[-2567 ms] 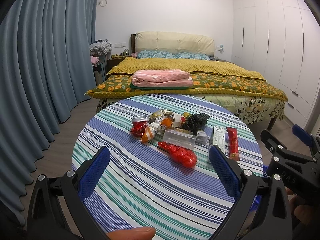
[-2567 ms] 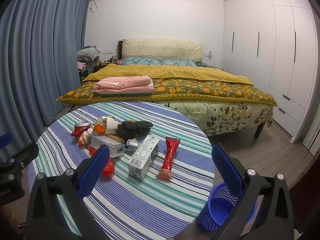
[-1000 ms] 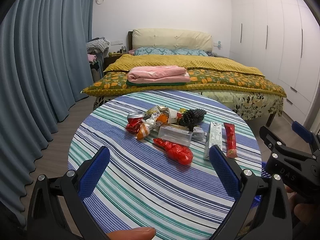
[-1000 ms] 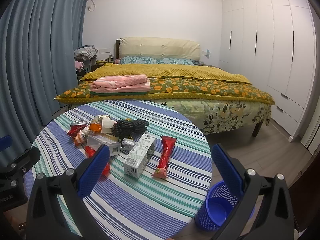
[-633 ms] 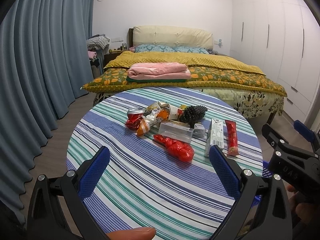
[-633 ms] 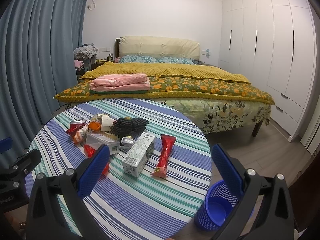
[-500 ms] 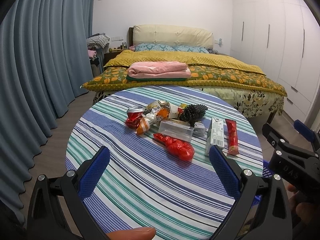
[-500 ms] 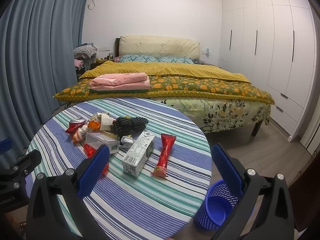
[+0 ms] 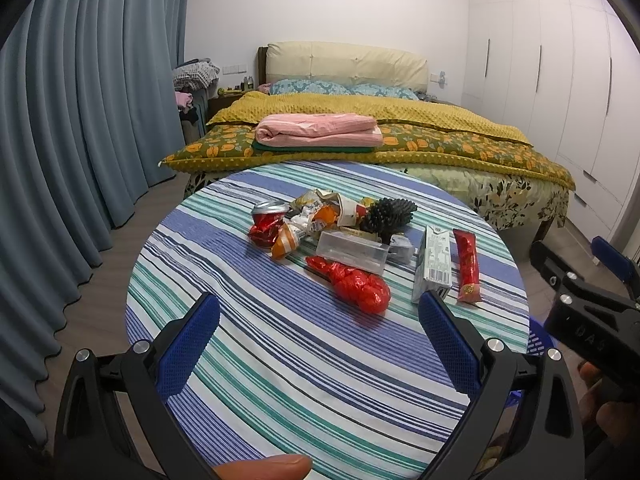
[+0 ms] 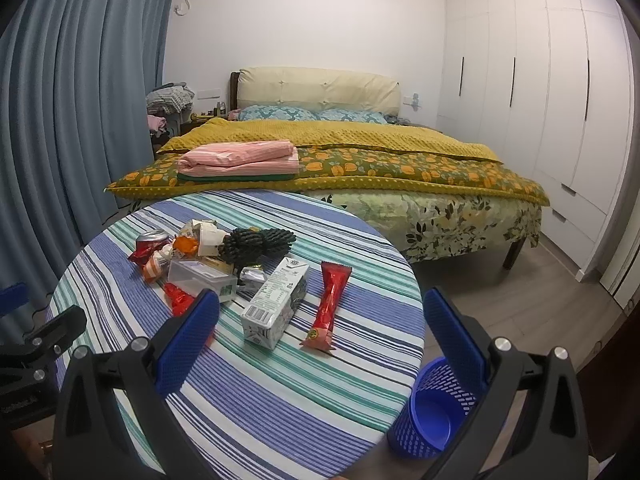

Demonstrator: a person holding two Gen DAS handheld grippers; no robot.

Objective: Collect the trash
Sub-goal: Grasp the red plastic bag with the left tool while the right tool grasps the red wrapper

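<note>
I hold my left claw and right claw spread and empty above the striped worktop, the trash heaped mid-worktop, the blue bin on the floor beside it.

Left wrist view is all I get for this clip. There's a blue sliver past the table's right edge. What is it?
Observer: A blue mesh bin, upright on the floor beside the table.
Operator: Anything in it?
Observer: No trash shows; the part of its bottom that is visible looks bare.
Operator: And the right claw?
Observer: The right claw is open and holds nothing; the red stick wrapper lies on the table ahead of it.
</note>
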